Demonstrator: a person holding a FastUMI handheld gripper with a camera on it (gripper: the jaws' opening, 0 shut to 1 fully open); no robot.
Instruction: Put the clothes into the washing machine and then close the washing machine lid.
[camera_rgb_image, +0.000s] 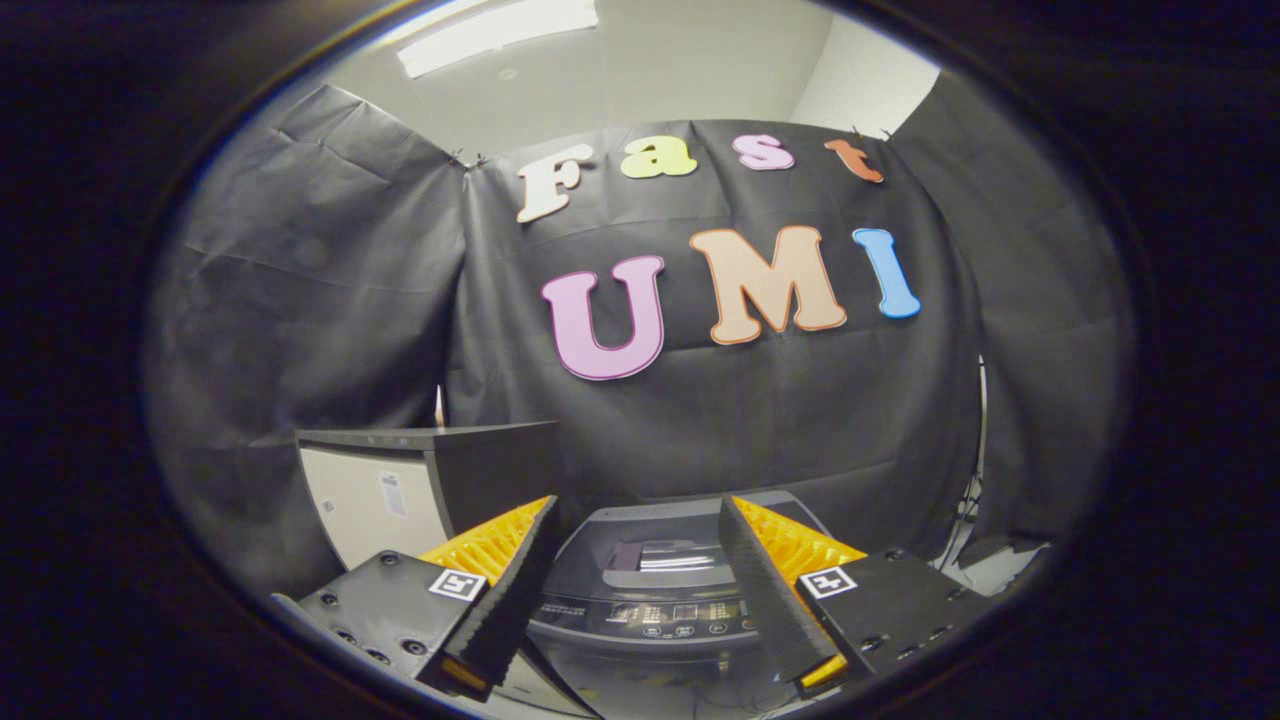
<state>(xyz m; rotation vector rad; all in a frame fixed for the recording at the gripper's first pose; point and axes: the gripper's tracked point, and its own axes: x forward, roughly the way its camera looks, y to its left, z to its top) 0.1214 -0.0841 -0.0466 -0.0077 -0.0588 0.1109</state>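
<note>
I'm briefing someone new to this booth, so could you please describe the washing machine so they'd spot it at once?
Start at the black cloth wall. Below it, framed between the open gripper's fingers, sits the washing machine, dark grey with a button panel along its front. The cabinet beside it is boxy and pale-fronted instead.

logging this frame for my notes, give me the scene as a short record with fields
gripper: open, fingers spread and holding nothing
washing machine: dark grey top-loading washer low down between and just beyond the fingers
control panel: strip of buttons along the washer's near edge
lid: cannot tell if open or shut
other appliance: pale box-shaped unit with a dark top beyond the left finger
backdrop: black cloth booth wall
</note>
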